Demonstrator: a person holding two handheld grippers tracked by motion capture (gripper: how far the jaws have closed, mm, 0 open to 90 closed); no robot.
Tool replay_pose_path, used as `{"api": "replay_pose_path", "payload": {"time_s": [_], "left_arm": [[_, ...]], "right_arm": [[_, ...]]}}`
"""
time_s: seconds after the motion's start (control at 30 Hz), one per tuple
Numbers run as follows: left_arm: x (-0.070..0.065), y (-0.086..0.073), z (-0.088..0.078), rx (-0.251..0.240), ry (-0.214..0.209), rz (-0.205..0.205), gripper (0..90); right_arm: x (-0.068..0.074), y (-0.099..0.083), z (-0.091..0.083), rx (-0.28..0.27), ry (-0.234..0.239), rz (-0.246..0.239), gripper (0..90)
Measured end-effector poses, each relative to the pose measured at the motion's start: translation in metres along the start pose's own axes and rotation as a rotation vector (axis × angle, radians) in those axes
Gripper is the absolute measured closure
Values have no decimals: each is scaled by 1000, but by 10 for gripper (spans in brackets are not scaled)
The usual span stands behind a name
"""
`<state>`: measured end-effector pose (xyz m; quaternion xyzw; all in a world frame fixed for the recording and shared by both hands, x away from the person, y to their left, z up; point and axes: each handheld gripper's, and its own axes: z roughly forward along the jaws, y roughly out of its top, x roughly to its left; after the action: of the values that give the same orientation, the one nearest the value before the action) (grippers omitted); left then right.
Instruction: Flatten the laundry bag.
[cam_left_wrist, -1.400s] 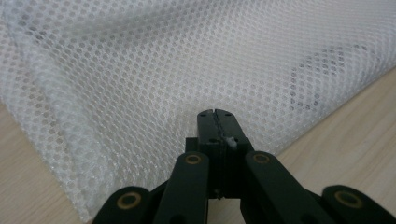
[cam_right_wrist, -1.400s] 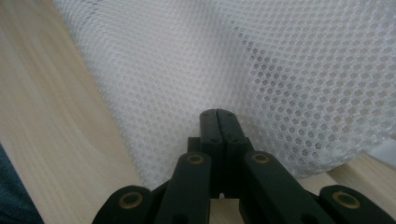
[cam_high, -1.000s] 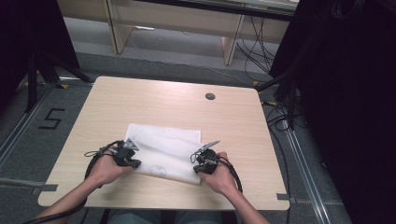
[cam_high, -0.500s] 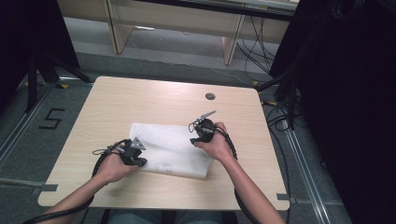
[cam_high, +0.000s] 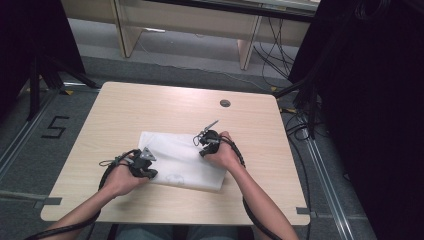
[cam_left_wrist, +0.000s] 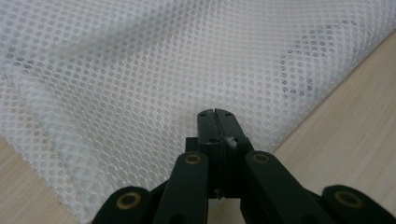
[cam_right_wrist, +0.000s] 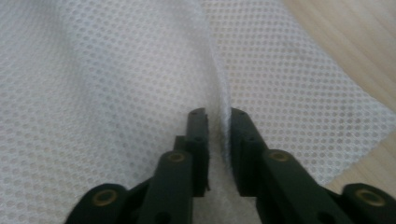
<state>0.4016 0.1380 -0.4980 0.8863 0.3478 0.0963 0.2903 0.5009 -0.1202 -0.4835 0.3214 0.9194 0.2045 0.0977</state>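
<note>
I am holding my left gripper (cam_left_wrist: 215, 112) with its jaws pressed together, pinching the white mesh cloth (cam_high: 177, 157); in the left gripper view a wisp of white is showing in the seam, though how much fabric is caught there is hidden by the black pads. My right gripper (cam_right_wrist: 218, 114) has its jaws slightly apart with a raised fold of the mesh running up between them; they have just been closing, and I cannot tell whether the pads are pressing the fold yet. In the high view both sets of fingertips are too small to make out.

The cloth is lying on the wooden table (cam_high: 150, 105), nearer its front edge than its far edge, roughly midway between the left and right edges. Since the earlier high views my right hand (cam_high: 225, 155) has travelled from the cloth's front right corner toward its far edge, and the cloth is now lying folded into a narrower shape; my left hand (cam_high: 122, 177) is staying at the front left corner.

A black "5" (cam_high: 55, 127) is marked on the floor left of the table.
</note>
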Motion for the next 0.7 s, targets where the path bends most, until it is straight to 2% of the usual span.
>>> {"api": "replay_pose_path", "payload": {"time_s": [0.07,0.13,0.17,0.2,0.23,0.3,0.37,0.47,0.5,0.53,0.57,0.6,0.63,0.7], "left_arm": [[0,1,0,4,4,19,893],[0,1,-1,4,10,14,893],[-1,2,-2,9,-3,10,893],[-3,3,-3,-9,-1,8,893],[-6,5,-6,-18,-18,16,893],[-15,11,-9,-61,-48,22,893],[-24,17,-9,-87,-71,54,893],[-32,22,-4,-71,-88,92,892],[-33,23,-1,-64,-85,95,892],[-32,24,1,-37,-84,118,892],[-33,24,6,-49,-84,93,892],[-30,25,8,-29,-86,112,891],[-30,25,8,-29,-86,112,891],[-27,27,13,-17,-80,112,891]], "right_arm": [[4,1,-1,6,-13,-41,886],[6,2,-4,17,-12,-41,895],[6,2,-6,15,-12,-42,896],[6,2,-8,6,-14,-37,897],[6,3,-11,-4,-12,-29,896],[4,5,-19,-15,-29,-47,896],[5,7,-28,-38,-23,-30,896],[6,10,-40,-67,-37,-53,895],[7,11,-44,-67,-33,-46,896],[7,11,-48,-85,-33,-65,895],[8,11,-53,-84,-39,-66,895],[9,11,-57,-102,-37,-70,895],[10,10,-61,-112,-28,-71,895],[14,8,-69,-141,-40,-69,895]]}}
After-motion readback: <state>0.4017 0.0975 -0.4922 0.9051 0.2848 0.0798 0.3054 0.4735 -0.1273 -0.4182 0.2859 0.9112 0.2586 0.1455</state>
